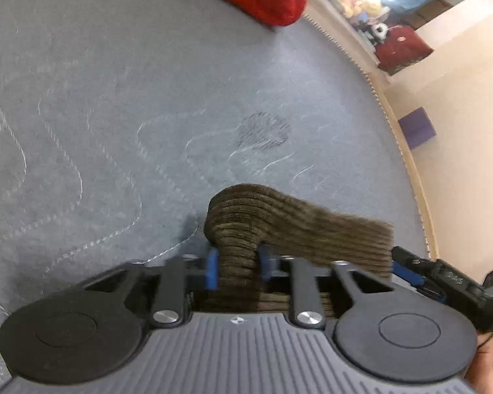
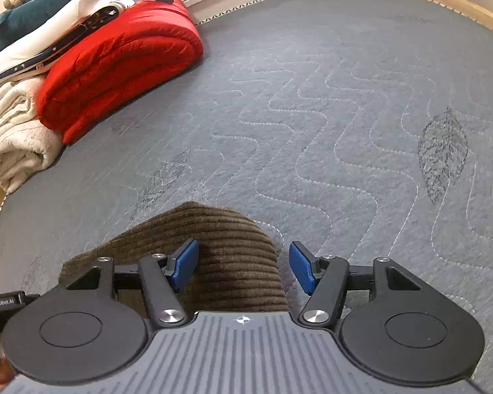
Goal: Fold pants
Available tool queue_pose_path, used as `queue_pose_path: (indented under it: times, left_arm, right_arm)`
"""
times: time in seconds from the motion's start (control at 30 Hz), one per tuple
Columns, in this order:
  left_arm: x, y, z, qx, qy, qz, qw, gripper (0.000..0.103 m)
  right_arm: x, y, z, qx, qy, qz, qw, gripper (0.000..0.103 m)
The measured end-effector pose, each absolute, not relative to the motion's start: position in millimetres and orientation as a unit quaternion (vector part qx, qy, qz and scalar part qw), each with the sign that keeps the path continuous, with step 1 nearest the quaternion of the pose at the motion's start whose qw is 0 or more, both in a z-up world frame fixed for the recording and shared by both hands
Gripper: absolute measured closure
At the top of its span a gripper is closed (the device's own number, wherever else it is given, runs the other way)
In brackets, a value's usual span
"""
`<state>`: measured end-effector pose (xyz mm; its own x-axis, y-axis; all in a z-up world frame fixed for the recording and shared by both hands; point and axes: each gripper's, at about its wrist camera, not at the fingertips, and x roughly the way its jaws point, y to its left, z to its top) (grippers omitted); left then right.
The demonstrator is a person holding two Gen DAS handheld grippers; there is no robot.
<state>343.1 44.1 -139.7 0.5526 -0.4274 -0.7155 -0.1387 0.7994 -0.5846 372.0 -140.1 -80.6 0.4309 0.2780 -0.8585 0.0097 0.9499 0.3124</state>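
The brown corduroy pants [image 1: 299,226] lie bunched on a grey quilted mattress [image 1: 148,115]. My left gripper [image 1: 236,269] is shut on a fold of the pants, and the fabric bulges up between its blue pads. In the right wrist view the pants [image 2: 220,246] lie between and under the fingers. My right gripper [image 2: 243,267] is open, with its blue pads apart on either side of the fabric and not pressing it. The right gripper also shows at the right edge of the left wrist view [image 1: 443,279].
A red folded blanket [image 2: 121,62] lies at the mattress's far left, with a cream blanket [image 2: 13,138] and a dark plush toy [image 2: 49,3] beside it. The mattress edge and a wooden frame [image 1: 407,151] run along the right. A purple box [image 1: 417,128] sits on the floor.
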Motion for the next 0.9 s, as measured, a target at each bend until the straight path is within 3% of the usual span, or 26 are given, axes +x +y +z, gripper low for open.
queue_pose_path:
  times: [0.13, 0.27, 0.33, 0.4, 0.47, 0.53, 0.57, 0.77, 0.9]
  left_arm:
    - [333, 58, -114, -0.287, 0.465, -0.079, 0.834, 0.084]
    - [329, 67, -126, -0.279, 0.503, -0.036, 0.817, 0.079]
    - [331, 61, -117, -0.247, 0.499, -0.02, 0.83, 0.06]
    - [327, 53, -99, -0.192, 0.467, 0.006, 0.863, 0.053]
    - [323, 43, -82, -0.153, 0.433, -0.008, 0.888, 0.055]
    - [323, 35, -79, -0.161, 0.428, -0.051, 0.888, 0.074]
    - [323, 31, -80, -0.162, 0.427, -0.068, 0.887, 0.076]
    - [335, -2, -117, -0.054, 0.482, -0.054, 0.873, 0.081]
    - [330, -10, -88, -0.067, 0.463, -0.061, 0.882, 0.081]
  right_arm:
    - [373, -131, -76, 0.119, 0.519, 0.089, 0.842, 0.04]
    - [374, -124, -81, 0.106, 0.523, 0.089, 0.841, 0.04]
    - [375, -116, -91, 0.089, 0.527, 0.077, 0.841, 0.04]
    - [376, -114, -93, 0.079, 0.527, 0.073, 0.843, 0.042]
    - [378, -111, -100, 0.05, 0.531, 0.058, 0.844, 0.046]
    - [380, -108, -108, 0.029, 0.539, 0.049, 0.841, 0.05]
    - [381, -107, -112, 0.021, 0.541, 0.047, 0.839, 0.051]
    - [380, -90, -115, -0.045, 0.525, 0.04, 0.849, 0.05]
    - [377, -91, -90, -0.024, 0.499, 0.047, 0.865, 0.049]
